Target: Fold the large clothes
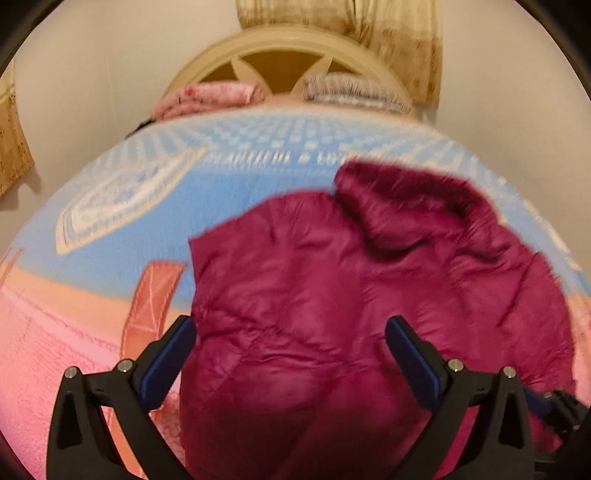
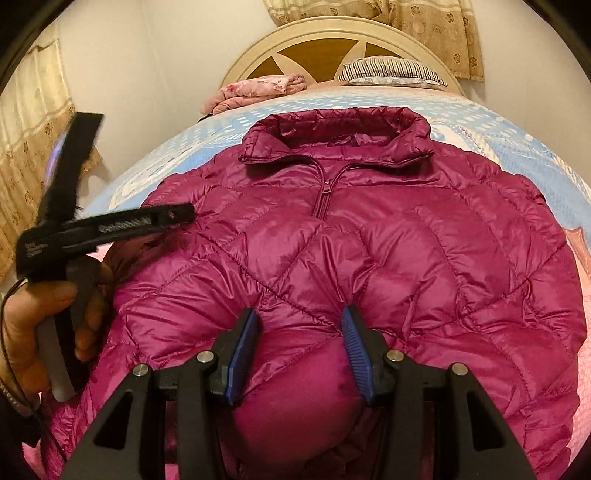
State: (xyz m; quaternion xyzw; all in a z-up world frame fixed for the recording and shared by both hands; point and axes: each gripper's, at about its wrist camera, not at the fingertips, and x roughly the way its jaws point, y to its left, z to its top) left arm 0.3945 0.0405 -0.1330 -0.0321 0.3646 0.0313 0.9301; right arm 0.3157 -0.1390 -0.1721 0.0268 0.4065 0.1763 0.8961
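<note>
A magenta quilted puffer jacket [image 2: 351, 243] lies front up on the bed, collar toward the headboard, zip closed. It also shows in the left wrist view [image 1: 332, 295], blurred. My left gripper [image 1: 290, 328] is open, hovering over the jacket's left side with nothing between its fingers. It shows in the right wrist view [image 2: 122, 173], held in a hand at the left. My right gripper [image 2: 299, 321] has its blue pads pressed on a bulging fold of the jacket's lower hem.
The bed has a blue and pink blanket [image 1: 110, 229]. A pink folded cloth [image 2: 255, 90] and a striped pillow [image 2: 391, 72] lie by the cream headboard [image 2: 321, 33]. Beige curtains [image 2: 406, 22] hang behind.
</note>
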